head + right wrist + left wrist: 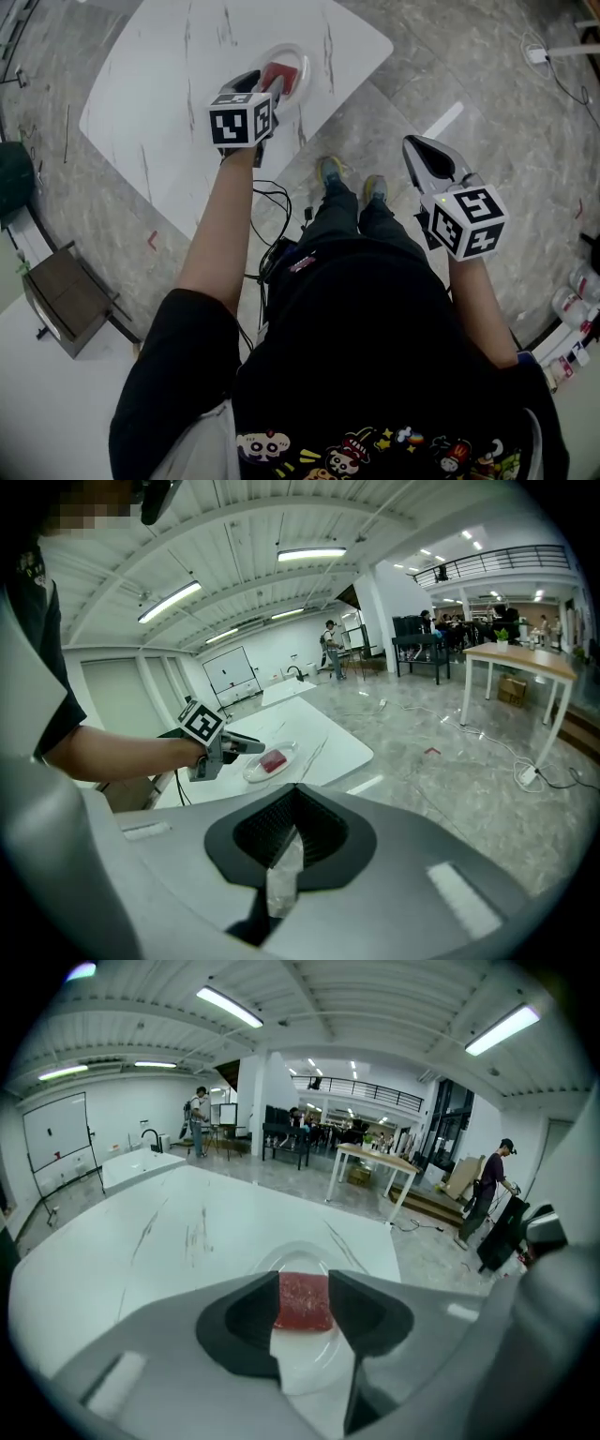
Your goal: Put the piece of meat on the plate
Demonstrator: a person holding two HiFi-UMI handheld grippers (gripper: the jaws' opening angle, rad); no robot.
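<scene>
The red piece of meat [278, 77] lies flat on the white plate [300, 58], which stands near the front edge of the white table [159, 103]. My left gripper [259, 82] hovers at the plate's near side, open, its jaws apart to about the meat's width. In the left gripper view the meat [305, 1299] shows in the gap just past the fingertips, over the plate [302, 1254]. My right gripper [419, 148] hangs off the table over the floor, shut and empty. From the right gripper view, the meat [274, 761] rests on the plate [255, 774] ahead of the left gripper [253, 747].
A brown box [61, 300] stands on the floor at the left. Cables [274, 202] trail under the table's edge by the person's feet [352, 178]. Bottles [574, 302] sit at the right edge. People [492, 1190] and tables stand far off in the hall.
</scene>
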